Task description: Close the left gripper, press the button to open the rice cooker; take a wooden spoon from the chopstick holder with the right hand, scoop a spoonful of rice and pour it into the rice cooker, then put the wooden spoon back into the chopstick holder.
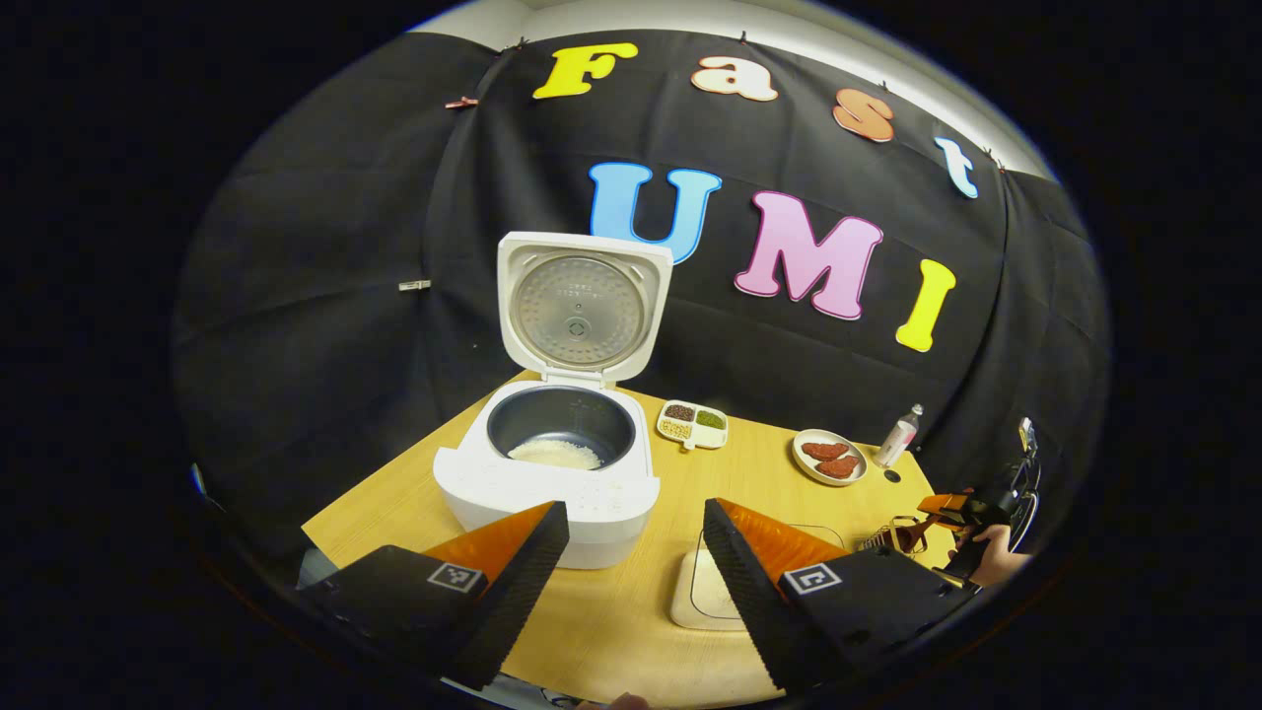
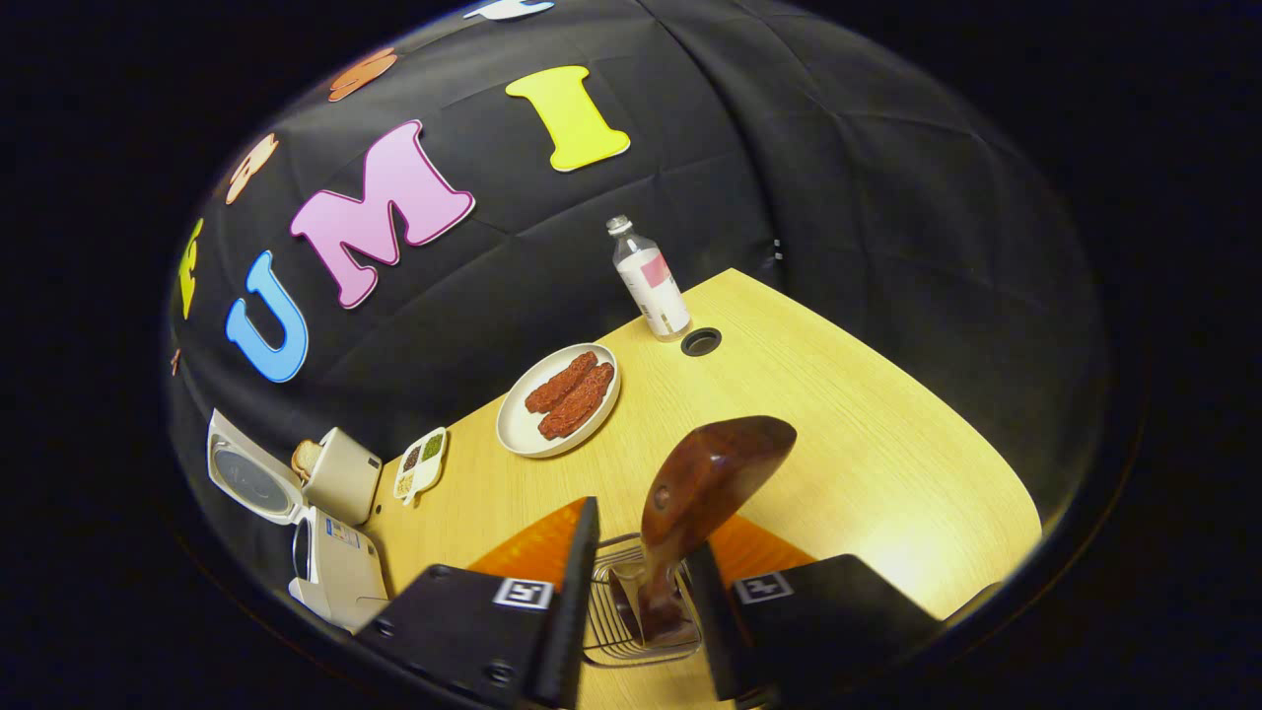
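The white rice cooker (image 1: 552,483) stands with its lid (image 1: 582,311) up, and a patch of rice (image 1: 555,454) lies in the dark pot. My left gripper (image 1: 636,508) is open in front of the cooker, holding nothing. A cream tray of rice (image 1: 695,592) lies behind its right finger. The wooden spoon (image 2: 705,478) stands upright in the wire chopstick holder (image 2: 631,616). My right gripper (image 2: 643,528) is open around the spoon's handle, with a gap on the left side. The chopstick holder (image 1: 892,537) also shows at the table's right, beside a hand holding the right gripper (image 1: 946,508).
A plate with two red pieces of food (image 2: 562,399), a small bottle (image 2: 651,281) and a round hole (image 2: 701,341) in the wooden table (image 2: 887,444) lie toward the back. A small divided dish of beans (image 1: 693,424) sits right of the cooker (image 2: 335,562).
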